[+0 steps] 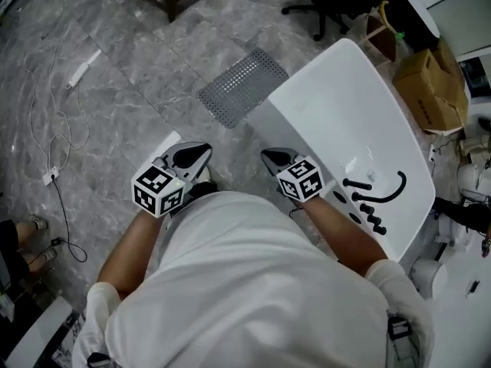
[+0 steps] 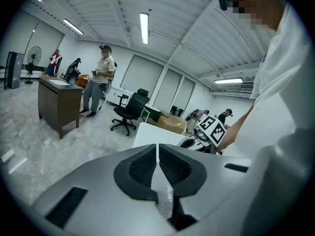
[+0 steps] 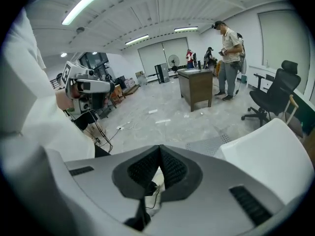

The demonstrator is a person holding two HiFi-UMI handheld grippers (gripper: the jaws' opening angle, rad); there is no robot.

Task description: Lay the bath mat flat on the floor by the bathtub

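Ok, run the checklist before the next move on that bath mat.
1. Flat: the bath mat lies flat on the floor, no folds visible. Ok.
2. Place: it sits at the end of the bathtub. Ok. Whether the two touch: cannot tell.
3. The left gripper is shut, nothing between its jaws. Ok.
4. The right gripper is shut and empty. Ok.
5. The power strip lies well apart from the mat. Ok.
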